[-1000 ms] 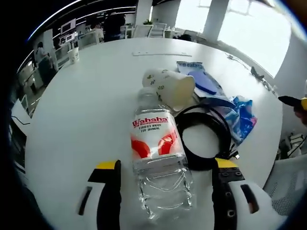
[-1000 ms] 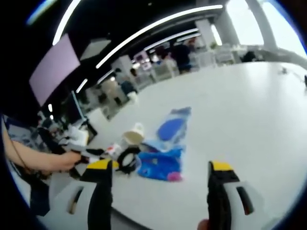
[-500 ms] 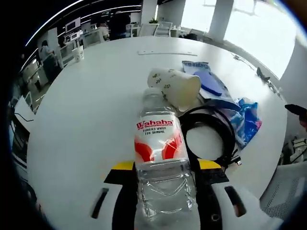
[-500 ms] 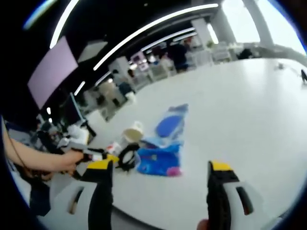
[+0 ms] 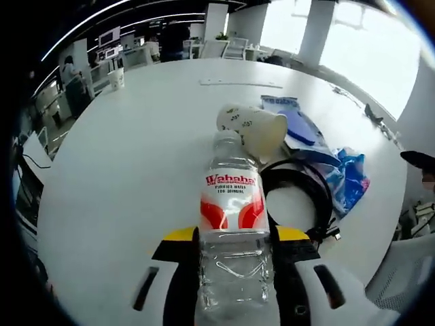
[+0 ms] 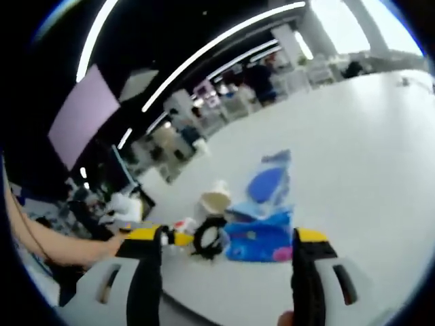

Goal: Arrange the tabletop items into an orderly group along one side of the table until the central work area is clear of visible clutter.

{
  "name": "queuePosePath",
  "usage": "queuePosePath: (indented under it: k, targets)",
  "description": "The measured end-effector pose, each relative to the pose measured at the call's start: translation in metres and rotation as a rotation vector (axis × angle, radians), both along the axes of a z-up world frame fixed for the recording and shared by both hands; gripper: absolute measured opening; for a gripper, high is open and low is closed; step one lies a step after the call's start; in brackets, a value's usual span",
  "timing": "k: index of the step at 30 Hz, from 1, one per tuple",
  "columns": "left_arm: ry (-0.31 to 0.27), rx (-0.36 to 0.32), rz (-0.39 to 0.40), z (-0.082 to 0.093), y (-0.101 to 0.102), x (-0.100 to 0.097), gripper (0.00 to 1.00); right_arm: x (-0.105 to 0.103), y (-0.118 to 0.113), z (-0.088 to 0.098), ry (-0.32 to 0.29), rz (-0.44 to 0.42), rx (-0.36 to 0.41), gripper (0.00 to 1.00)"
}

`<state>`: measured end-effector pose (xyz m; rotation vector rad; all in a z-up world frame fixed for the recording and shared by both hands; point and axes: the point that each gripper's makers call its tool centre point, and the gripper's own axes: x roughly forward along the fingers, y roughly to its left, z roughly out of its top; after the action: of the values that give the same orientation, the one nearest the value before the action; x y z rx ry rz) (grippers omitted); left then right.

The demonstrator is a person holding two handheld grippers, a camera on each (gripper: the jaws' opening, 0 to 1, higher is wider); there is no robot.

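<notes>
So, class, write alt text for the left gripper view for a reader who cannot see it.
The left tongs are shut on a clear water bottle with a red and white label, on a white table. Beyond it lie a tipped paper cup, a coiled black cable and blue plastic bags.

bottle (image 5: 232, 224) before cup (image 5: 253, 124) | cable (image 5: 299, 204) right of bottle | bags (image 5: 319, 156) behind cable

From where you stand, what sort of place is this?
Probably an open-plan office: a big white table, desks with monitors behind it, strip lights overhead, tall windows.
</notes>
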<state>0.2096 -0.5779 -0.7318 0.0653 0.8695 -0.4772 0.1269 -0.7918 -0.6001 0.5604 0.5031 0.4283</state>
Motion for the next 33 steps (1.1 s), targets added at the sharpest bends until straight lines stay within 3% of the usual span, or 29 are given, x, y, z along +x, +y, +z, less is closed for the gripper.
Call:
queuePosePath:
  k: [3,8,10,13,16,20,27,33]
  targets:
    - [-0.009,-0.008,0.005,0.001,0.001,0.000,0.39,0.014,0.040,0.011,0.005,0.038,0.145,0.70]
    - [-0.023,-0.016,0.014,0.002,0.001,0.002,0.40,0.041,0.102,0.015,0.023,0.165,0.181,0.66]
    - [-0.033,-0.021,0.015,0.003,0.001,0.002,0.40,0.052,0.122,0.010,0.096,0.179,0.238,0.64]
    - [-0.055,-0.009,0.008,0.004,-0.001,0.001,0.40,0.069,0.149,0.008,0.131,0.217,0.308,0.63]
    - [-0.068,-0.004,0.006,0.004,0.000,0.001,0.40,0.085,0.165,-0.009,0.217,0.213,0.310,0.60]
    - [-0.076,-0.011,0.014,0.005,0.000,0.002,0.40,0.106,0.178,-0.031,0.279,0.213,0.259,0.60]
    - [-0.107,-0.016,0.009,0.007,0.000,0.002,0.40,0.119,0.196,-0.057,0.361,0.220,0.238,0.61]
    - [-0.120,-0.018,0.009,0.007,0.001,0.002,0.40,0.129,0.202,-0.069,0.367,0.202,0.221,0.61]
